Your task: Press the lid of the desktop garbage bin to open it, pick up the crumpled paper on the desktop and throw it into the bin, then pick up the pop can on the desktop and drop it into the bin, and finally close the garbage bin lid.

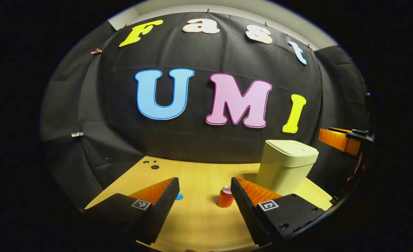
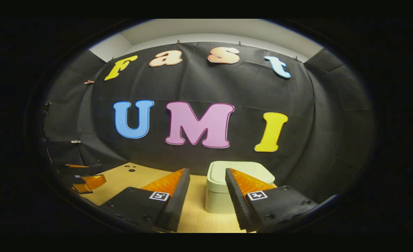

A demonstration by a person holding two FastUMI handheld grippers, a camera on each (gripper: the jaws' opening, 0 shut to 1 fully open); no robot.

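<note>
The wooden table carries the garbage bin, lid down, at its far right; both grippers, left gripper and right gripper, hover with jaws apart, empty; the pop can stands just left of the bin.

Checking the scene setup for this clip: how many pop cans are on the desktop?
1. A small orange-red pop can stands upright on the light wooden desktop, left of the pale green lidded bin. Others may be hidden behind the bin.
</note>
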